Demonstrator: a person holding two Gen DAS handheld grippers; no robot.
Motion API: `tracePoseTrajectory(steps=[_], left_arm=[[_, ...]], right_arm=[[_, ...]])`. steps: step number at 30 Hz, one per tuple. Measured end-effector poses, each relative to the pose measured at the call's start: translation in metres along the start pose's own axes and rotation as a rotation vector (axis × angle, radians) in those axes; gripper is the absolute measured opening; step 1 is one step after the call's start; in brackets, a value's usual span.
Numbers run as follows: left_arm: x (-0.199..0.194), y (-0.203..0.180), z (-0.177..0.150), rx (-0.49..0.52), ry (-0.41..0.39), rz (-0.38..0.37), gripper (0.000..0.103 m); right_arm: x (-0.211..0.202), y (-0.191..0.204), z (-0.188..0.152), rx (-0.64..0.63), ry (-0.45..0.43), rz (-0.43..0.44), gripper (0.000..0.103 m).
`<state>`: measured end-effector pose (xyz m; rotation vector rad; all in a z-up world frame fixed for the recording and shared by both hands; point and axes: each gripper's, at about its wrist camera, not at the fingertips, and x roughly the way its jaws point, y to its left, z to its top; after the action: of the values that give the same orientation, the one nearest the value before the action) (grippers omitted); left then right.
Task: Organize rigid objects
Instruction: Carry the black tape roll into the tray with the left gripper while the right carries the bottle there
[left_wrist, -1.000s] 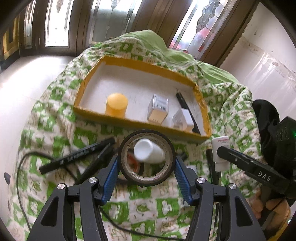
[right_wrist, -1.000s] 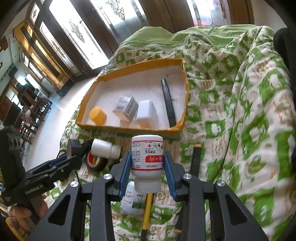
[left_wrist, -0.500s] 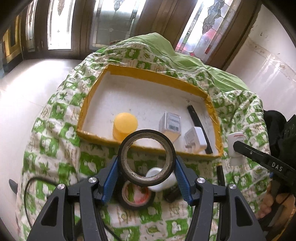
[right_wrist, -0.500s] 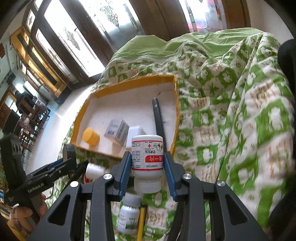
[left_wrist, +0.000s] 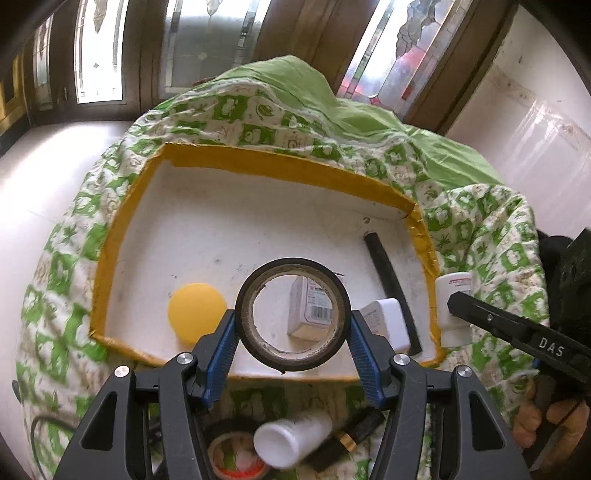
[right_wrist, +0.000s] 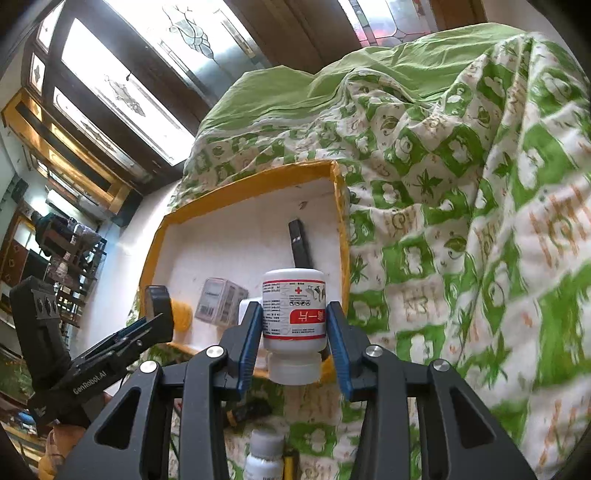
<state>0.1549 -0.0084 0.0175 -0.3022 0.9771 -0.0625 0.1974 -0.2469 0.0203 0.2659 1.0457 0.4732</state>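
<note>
Yellow-edged and white inside, one shallow tray (left_wrist: 110, 258) lies on the green-and-white patterned quilt (left_wrist: 62, 266) that covers the bed. Going left to right inside the tray, four things rest near its near wall: one yellow cap (left_wrist: 195, 314), one small barcoded box (left_wrist: 314, 314), one white block (left_wrist: 388, 325) and one long black bar (left_wrist: 384, 269) that runs toward the far right corner.

The left gripper (left_wrist: 293, 350) is clamped on one black tape roll (left_wrist: 293, 321), held upright on edge over the near wall of the tray, its blue pads pressing both sides. On the quilt nearer than the tray lie a second tape roll (left_wrist: 236, 458) with a red and white core, one white bottle (left_wrist: 291, 439) on its side and a dark pen-like item (left_wrist: 354, 432).

At the right, the right gripper (right_wrist: 293, 350) is clamped on one white medicine bottle (right_wrist: 293, 314) with a red label, held cap-down above the near right corner of the tray. Another small white bottle (right_wrist: 264, 461) stands on the quilt below it. One hand (left_wrist: 546, 421) shows at the far right, on the gripper handle.
</note>
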Motion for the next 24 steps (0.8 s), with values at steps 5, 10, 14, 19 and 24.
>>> tracePoseTrajectory(steps=[5, 10, 14, 19, 24], left_arm=[[0.012, 0.007, 0.0, -0.012, 0.016, 0.014, 0.062], [0.017, 0.015, -0.002, -0.002, 0.02, 0.049, 0.062], [0.017, 0.024, 0.001, -0.005, 0.02, 0.082, 0.062], [0.018, 0.032, 0.003, 0.001, 0.026, 0.131, 0.062], [0.027, 0.028, -0.002, 0.035, 0.044, 0.17, 0.062]], right_arm=[[0.019, 0.011, 0.003, -0.05, 0.021, -0.045, 0.035], [0.032, 0.018, 0.0, -0.085, 0.039, -0.066, 0.035], [0.038, 0.023, -0.004, -0.104, 0.05, -0.068, 0.035], [0.046, 0.028, -0.006, -0.113, 0.066, -0.049, 0.035], [0.051, 0.034, -0.007, -0.128, 0.067, -0.032, 0.035]])
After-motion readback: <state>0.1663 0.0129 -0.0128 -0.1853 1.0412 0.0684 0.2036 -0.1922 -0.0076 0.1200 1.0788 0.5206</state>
